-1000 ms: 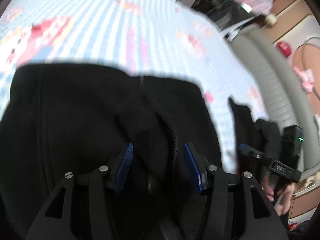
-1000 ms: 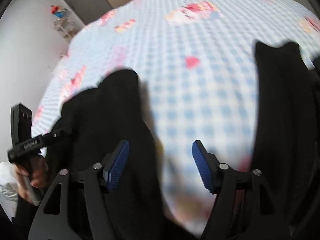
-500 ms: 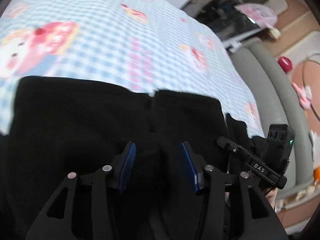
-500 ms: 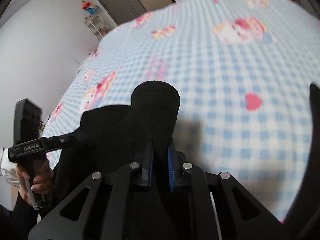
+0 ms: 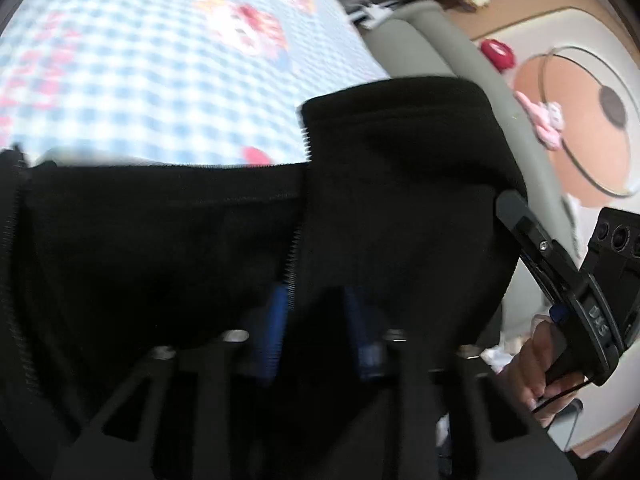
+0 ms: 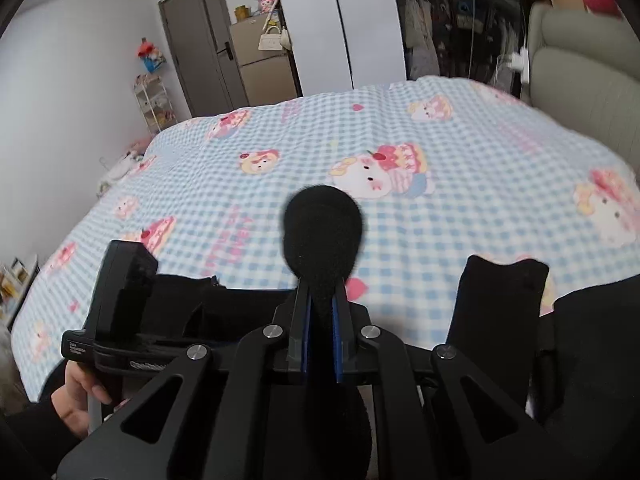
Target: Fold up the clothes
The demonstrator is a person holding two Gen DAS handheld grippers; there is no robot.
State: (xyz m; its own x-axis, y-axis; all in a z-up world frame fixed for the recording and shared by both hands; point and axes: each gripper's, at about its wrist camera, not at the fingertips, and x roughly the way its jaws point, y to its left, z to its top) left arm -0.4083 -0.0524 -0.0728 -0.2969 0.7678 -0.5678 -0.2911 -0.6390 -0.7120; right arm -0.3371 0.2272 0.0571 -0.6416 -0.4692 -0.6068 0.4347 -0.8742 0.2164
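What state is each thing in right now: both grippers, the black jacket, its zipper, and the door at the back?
Right gripper: shut on a bunched fold of the black zip jacket.
Left gripper: fingers narrowed around jacket fabric; blurred, so the grip cannot be confirmed.
Black zip jacket: lifted and bunched at the near edge of the checked bedsheet.
Zipper: open, teeth exposed.
Door: closed.
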